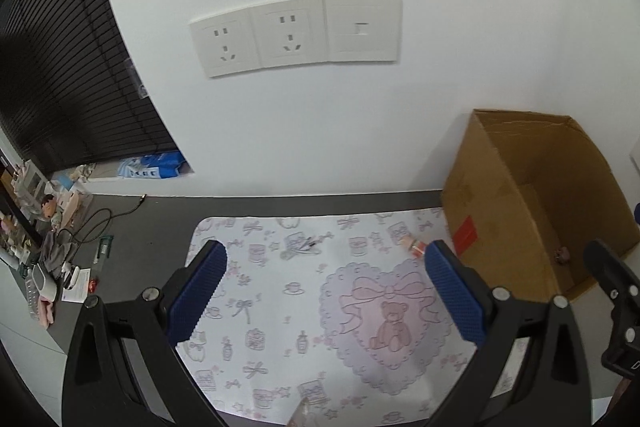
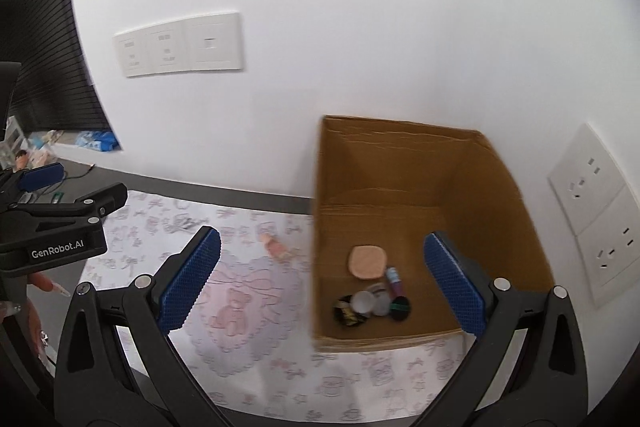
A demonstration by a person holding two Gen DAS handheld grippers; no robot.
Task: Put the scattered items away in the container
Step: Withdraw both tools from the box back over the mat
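Cardboard box point(image 2: 400, 195): stands open-topped at the right end of the patterned mat, its back against the white wall, so items can be dropped in from above.
Box contents: a peach powder puff point(image 2: 367, 261), a small tube with a pale blue cap point(image 2: 394, 279), a white round jar point(image 2: 364, 301) and some dark, shiny pieces lie bunched on the floor near the front wall.
Items left out: a small peach-pink bottle point(image 1: 414, 245) lies on its side on the mat, just beside the box's left wall; a thin dark clip-like thing point(image 1: 308, 243) lies farther left, too small to name.
Mat point(image 1: 280, 307): white with a pink heart and teddy bear, spread on the dark desk as the work area.
Left gripper point(image 1: 326, 291): jaws spread wide and empty, hanging over the mat facing the two strays, likely lined up for the next pick.
Right gripper point(image 2: 320, 281): also spread wide with nothing between its pads, poised above the box's front-left corner.
Progress: most items appear boxed; judging by the mat, two remain.
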